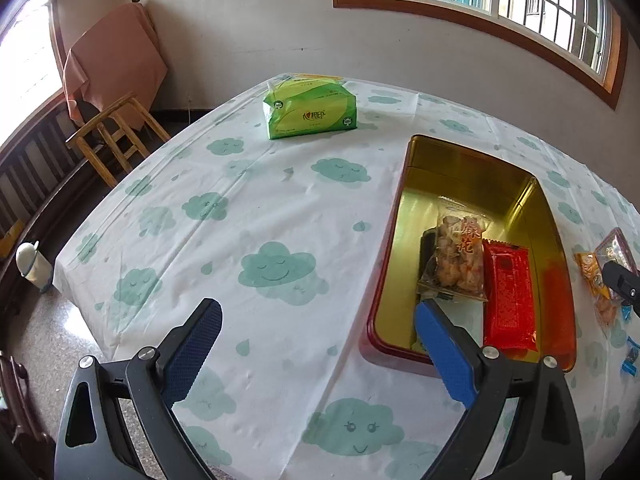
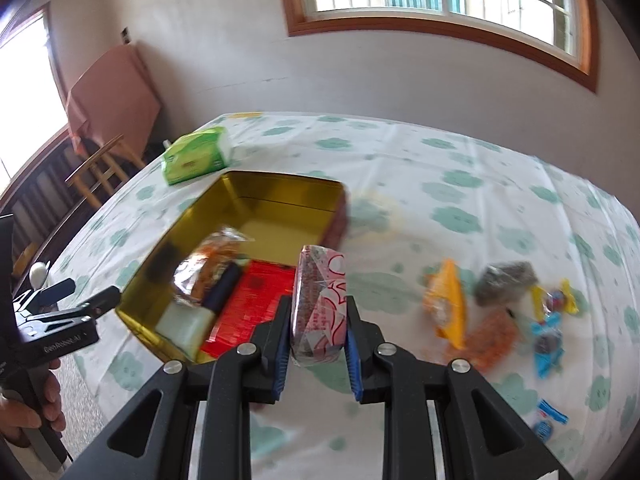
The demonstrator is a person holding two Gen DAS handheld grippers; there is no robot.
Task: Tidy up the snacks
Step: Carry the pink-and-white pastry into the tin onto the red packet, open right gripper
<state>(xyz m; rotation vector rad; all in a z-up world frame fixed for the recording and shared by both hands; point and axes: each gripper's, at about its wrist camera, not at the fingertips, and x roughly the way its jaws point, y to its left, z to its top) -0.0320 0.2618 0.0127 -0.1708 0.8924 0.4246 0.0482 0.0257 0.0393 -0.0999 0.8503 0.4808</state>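
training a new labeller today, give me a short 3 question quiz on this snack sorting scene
1. True or false: the right hand-held gripper is shut on a pink and white snack packet.
2. Which lies inside the gold tin? A) green tissue pack B) red flat packet C) wooden stool
3. Fill in: the left hand-held gripper has its jaws ____ with nothing between them.

Key
1. True
2. B: the red flat packet lies in the tin; the green tissue pack sits on the tablecloth, the wooden stool on the floor.
3. open
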